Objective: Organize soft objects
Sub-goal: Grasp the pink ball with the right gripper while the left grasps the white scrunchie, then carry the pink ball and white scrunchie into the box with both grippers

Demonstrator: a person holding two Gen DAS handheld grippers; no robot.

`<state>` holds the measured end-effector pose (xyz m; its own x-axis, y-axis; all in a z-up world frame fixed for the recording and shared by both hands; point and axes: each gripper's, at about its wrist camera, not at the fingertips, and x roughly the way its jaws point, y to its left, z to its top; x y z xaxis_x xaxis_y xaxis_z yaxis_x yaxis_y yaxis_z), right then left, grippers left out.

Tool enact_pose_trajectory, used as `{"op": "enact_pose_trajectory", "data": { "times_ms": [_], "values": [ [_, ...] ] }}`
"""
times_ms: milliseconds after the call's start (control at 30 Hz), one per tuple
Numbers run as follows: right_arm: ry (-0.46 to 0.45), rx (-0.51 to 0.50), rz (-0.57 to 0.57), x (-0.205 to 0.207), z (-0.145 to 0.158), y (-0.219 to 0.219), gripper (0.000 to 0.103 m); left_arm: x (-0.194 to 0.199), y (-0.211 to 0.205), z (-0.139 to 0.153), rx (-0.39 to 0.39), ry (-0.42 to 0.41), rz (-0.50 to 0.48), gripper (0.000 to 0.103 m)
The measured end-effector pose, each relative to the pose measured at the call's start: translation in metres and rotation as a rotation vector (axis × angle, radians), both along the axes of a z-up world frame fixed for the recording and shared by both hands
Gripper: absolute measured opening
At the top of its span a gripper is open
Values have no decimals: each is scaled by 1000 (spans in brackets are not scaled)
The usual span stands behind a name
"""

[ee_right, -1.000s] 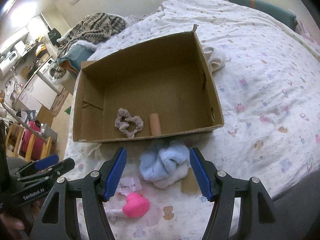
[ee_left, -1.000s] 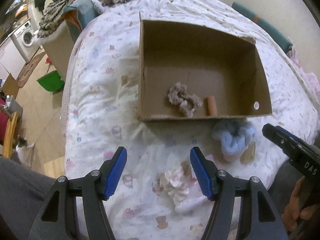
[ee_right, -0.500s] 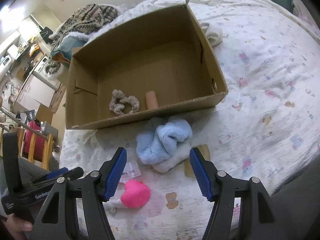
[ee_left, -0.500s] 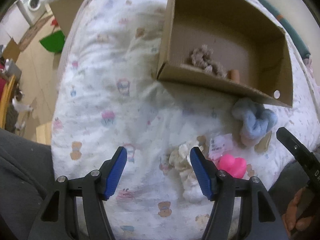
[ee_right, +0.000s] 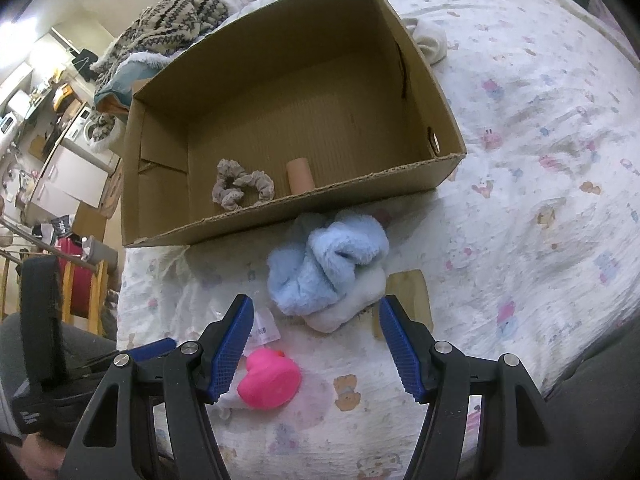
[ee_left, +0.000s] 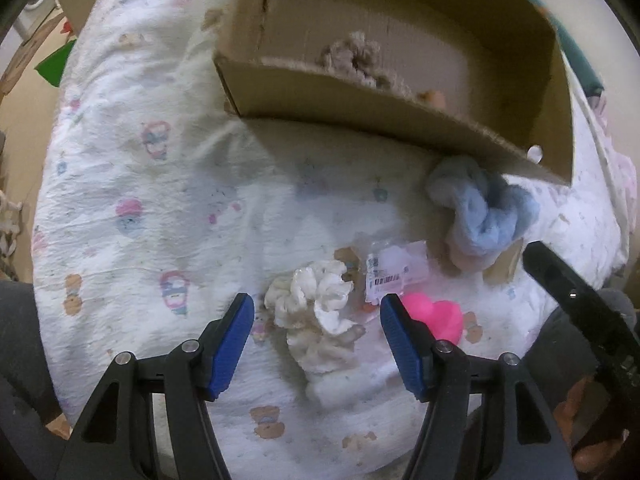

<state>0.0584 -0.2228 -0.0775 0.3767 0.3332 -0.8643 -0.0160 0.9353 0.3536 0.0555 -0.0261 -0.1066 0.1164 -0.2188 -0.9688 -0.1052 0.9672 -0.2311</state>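
I am working over a bed [ee_right: 540, 128] covered in one crinkled white quilt printed with small pastel cartoon animals. One open cardboard box [ee_right: 256, 216] is sitting on it, rectangular, with rough torn top edges and a round hole in its right wall. Behind the box a knitted patterned blanket [ee_right: 176, 20] is lying heaped.

Just in front of the box's near wall, one fluffy light-blue scrunchie [ee_right: 324, 268] is resting on a white plush piece, with a flat brown card [ee_right: 412, 292] beside them. In the left view one crumpled cream scrunchie [ee_left: 316, 308] is lying in ruffled folds on the quilt.

Inside the box, near the front wall, one grey-beige scrunchie [ee_right: 240, 186] is lying twisted into a figure eight, and one short tan cylinder [ee_right: 299, 176] is standing close to its right.

One smooth, glossy pink rubber duck [ee_right: 270, 378] is sitting on the quilt near a white barcode label [ee_left: 394, 270] in clear wrap.

My left tongs [ee_left: 316, 340] are spread wide, their ribbed blue pads on either side of the cream scrunchie and not touching it. My right tongs [ee_right: 316, 344] are spread wide too, holding nothing, hovering just short of the blue scrunchie, with the duck near the left pad.
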Motion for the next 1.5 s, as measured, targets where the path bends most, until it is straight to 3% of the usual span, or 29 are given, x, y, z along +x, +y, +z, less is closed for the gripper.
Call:
{"op": "enact_pose_trajectory", "data": {
  "times_ms": [67,200,367,467,600,833,1067,1467,1500],
  "values": [
    [21,20,7,0,-3,0,69,2,-3,-7,-1,22,1,62],
    [116,118,48,1,-17,3,69,4,-1,1,25,-32,12,57],
    [265,205,114,1,-43,20,69,11,0,6,22,-39,-2,32],
    [304,190,148,-1,-53,32,68,13,-3,9,34,-40,-10,28],
    [323,157,171,-4,-60,41,50,6,-7,9,41,-52,-9,16],
    [254,135,196,-6,-45,44,46,3,12,14,23,-63,28,12],
    [168,153,165,-10,-25,30,45,-8,39,37,1,-132,90,11],
    [70,153,134,-15,-4,18,45,-20,40,60,46,-214,101,11],
    [60,151,136,-16,-2,18,26,-19,39,60,54,-221,99,11]
  ]
}}
